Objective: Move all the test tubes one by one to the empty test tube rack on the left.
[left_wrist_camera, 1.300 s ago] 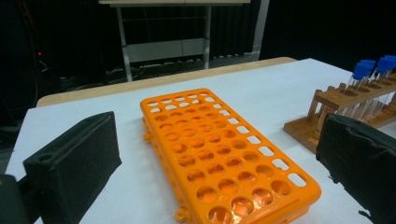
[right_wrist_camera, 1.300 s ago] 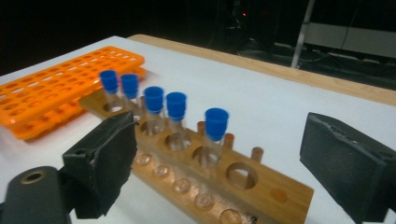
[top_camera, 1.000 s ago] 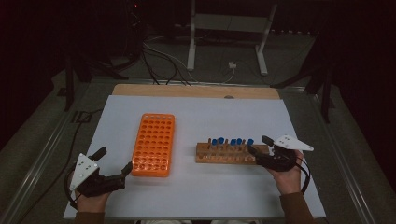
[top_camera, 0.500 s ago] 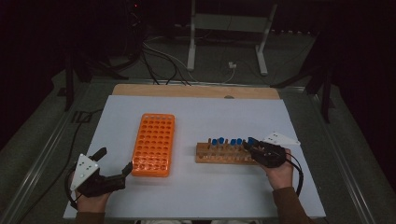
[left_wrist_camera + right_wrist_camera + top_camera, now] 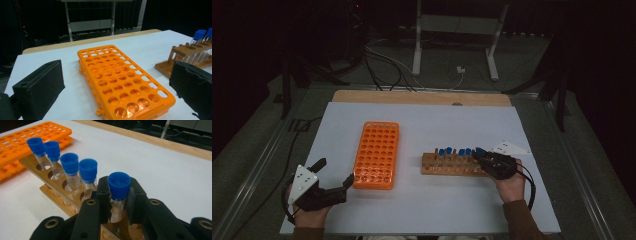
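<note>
A wooden tube rack (image 5: 452,164) lies on the white table cover (image 5: 432,125) at the right of the middle, its long side running left to right. It is a light brown stand with round holes in its top board and short posts down to a base board. Five clear tubes with bright blue caps stand in it in a row; in the right gripper view the caps are ribbed, slightly wider than the glass, and the tubes stand upright in the holes. The right gripper (image 5: 119,195) sits at the right end of the rack, its black jaws drawn in narrow around the end tube (image 5: 118,195), one pad on each side just under the blue cap, touching it. The tube's lower end is hidden behind the jaws, so whether it sits fully in its hole cannot be told. The four other tubes (image 5: 71,168) stand free, farther left along the rack.

An orange tube rack (image 5: 377,154) lies left of the wooden one, apart from it, long side running near to far. It is a plastic grid of many round holes, all vacant, with a second layer below showing through.

The left gripper (image 5: 333,178) rests at the near left corner of the cover, just beside the orange rack's near end, its jaws spread wide and holding nothing
</note>
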